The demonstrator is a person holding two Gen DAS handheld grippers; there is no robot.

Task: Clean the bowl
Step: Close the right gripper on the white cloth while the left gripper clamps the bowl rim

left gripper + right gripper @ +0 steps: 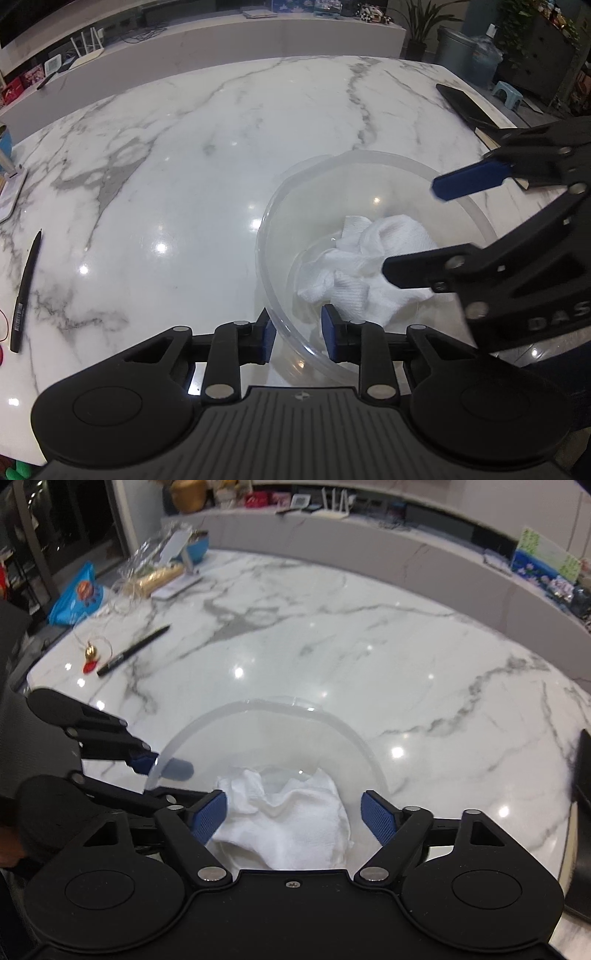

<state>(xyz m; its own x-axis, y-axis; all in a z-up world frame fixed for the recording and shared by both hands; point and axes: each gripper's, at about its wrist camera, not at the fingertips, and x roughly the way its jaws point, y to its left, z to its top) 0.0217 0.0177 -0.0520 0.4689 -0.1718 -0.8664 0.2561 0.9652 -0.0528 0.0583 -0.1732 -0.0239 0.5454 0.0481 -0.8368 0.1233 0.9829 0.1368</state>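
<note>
A clear plastic bowl point(280, 206) stands on the white marble table point(184, 147). A crumpled white cloth point(354, 266) lies in its bottom. My left gripper point(298, 334) is open, its two blue pads straddling the bowl's near rim, one outside and one inside. My right gripper point(410, 225) is open above the cloth, coming in from the right. In the right wrist view the bowl point(258, 716) and cloth point(288, 823) lie between the right gripper's point(293, 812) spread blue pads. The left gripper point(162, 771) straddles the bowl's left rim.
A black pen point(26, 291) lies at the table's left, and shows in the right wrist view point(133, 650). A black phone point(465, 105) lies at the far right. A blue bag point(77, 594), wrapping and a blue bowl point(195, 546) sit at the far left corner.
</note>
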